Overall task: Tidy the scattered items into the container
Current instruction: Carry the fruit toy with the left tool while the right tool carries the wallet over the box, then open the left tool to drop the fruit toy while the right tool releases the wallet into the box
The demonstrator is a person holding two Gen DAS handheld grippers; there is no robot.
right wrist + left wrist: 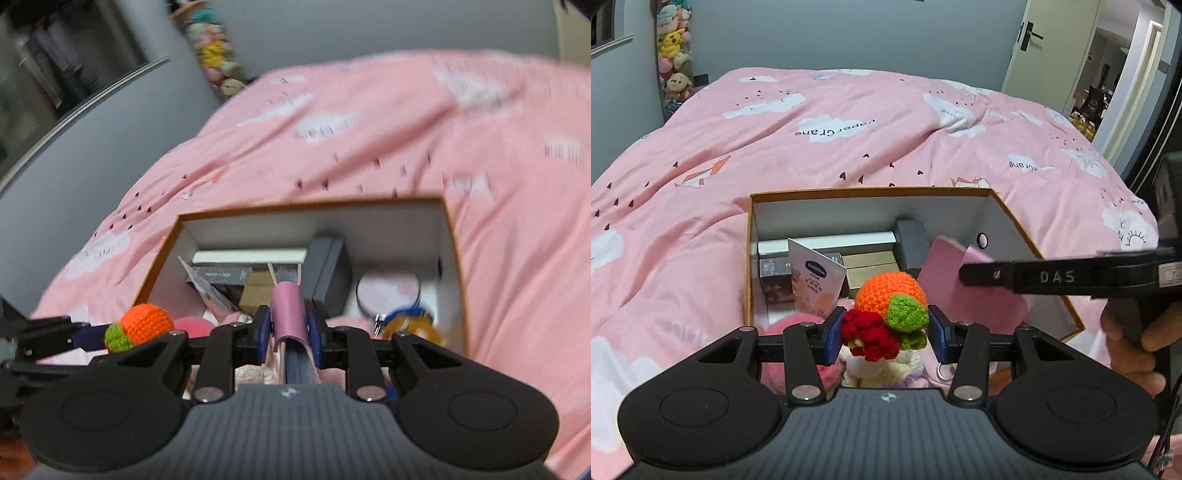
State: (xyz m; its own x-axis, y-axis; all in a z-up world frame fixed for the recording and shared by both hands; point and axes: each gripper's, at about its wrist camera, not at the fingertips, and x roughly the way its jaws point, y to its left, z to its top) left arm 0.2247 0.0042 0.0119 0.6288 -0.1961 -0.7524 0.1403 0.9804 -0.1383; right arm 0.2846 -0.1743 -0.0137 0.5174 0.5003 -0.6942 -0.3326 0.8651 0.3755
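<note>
- A bed with a pink cover full of white clouds filled the room, with a grey wall and an open door behind it.
- Soft toys hung in a tall stack by the wall.
- An open cardboard box with white insides sat on the bed.
- Inside the box lay a long white box, a dark grey box, a white tube with a blue label, and some flat tan boxes.
- The left hand-held gripper was closed partway on a knitted toy. The toy had an orange ball, a green bit and a red bit, and the blue pads pressed on its sides.
- The toy was held over the near end of the box, above some pink and cream soft things.
- The right hand-held gripper was closed tight on a thin pink notebook, held on its edge over the middle of the box.
- A person's hand held the handle of the right hand-held gripper.
- A round pink thing with a dark rim lay in the right side of the box.
</note>
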